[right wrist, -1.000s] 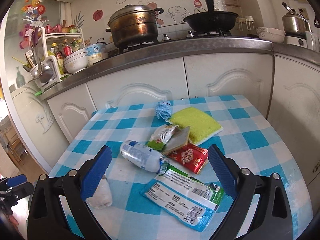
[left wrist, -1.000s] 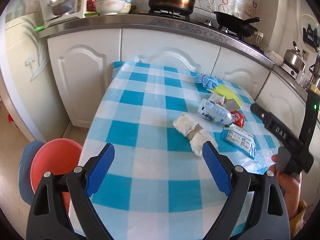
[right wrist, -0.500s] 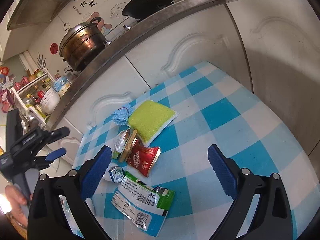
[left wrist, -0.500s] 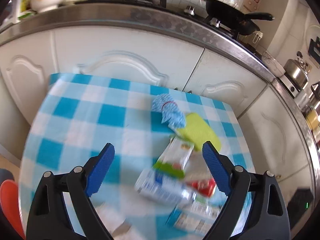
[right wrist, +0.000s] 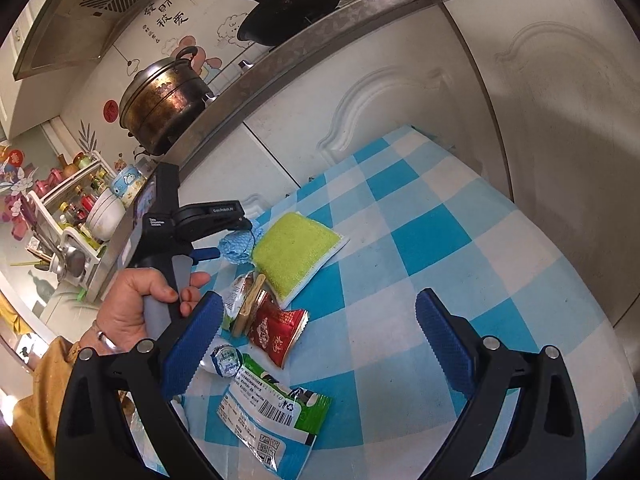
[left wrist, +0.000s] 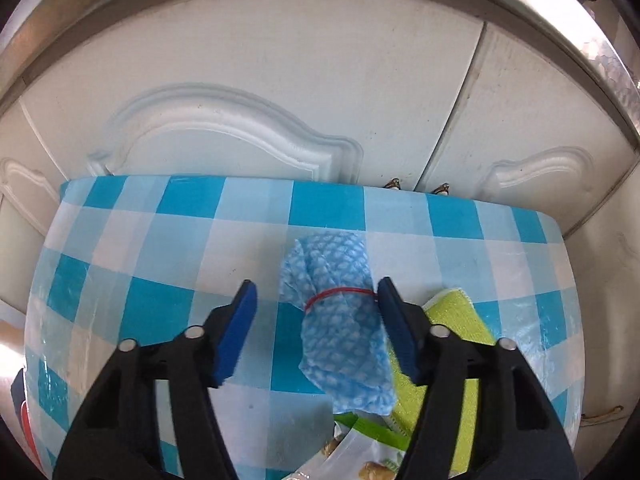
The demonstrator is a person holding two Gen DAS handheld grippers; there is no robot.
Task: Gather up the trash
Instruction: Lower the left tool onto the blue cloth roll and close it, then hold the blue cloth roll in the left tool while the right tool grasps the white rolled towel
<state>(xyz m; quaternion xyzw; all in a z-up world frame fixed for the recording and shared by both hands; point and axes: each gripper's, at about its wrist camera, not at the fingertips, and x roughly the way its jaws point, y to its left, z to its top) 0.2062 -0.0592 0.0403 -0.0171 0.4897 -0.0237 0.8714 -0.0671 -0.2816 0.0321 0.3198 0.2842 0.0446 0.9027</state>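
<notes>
Left wrist view: the left gripper [left wrist: 316, 300] points steeply down at the checked tabletop [left wrist: 168, 240], its fingers [left wrist: 236, 332] straddling a blue cloth bundle [left wrist: 340, 320] tied with a red band. The jaws have just been closing. The bundle lies between them, its right side at or against the right finger, while a clear gap of tabletop shows between it and the left finger. No firm grip is formed yet; the fingers count as unclosed on the bundle.

Right wrist view: the right gripper [right wrist: 320, 344] hangs above the tabletop with its fingers spread wide and nothing between them. The hand [right wrist: 132, 304] on the left gripper's handle shows at the left of this view.

Task progress, judged from the layout: early. Every visible item is on the tabletop. Remaining items:
- cloth bundle, near the far edge, touching the green sponge [right wrist: 296, 252];
- red sachet [right wrist: 276, 328], just in front of the sponge;
- small snack packet [right wrist: 240, 292] and a flat tan piece [right wrist: 250, 304], left of the sachet;
- white bottle [right wrist: 224, 360], partly behind the right gripper's left finger;
- large green-and-blue wrapper [right wrist: 272, 416], nearest the camera.

No bin shows in either view. Whether the sponge counts as trash cannot be told.

Next step, as a judgement: finish closing on the bundle at or near the red band, then lift it. Risk: the right finger sits against the sponge edge and may drag it along.
</notes>
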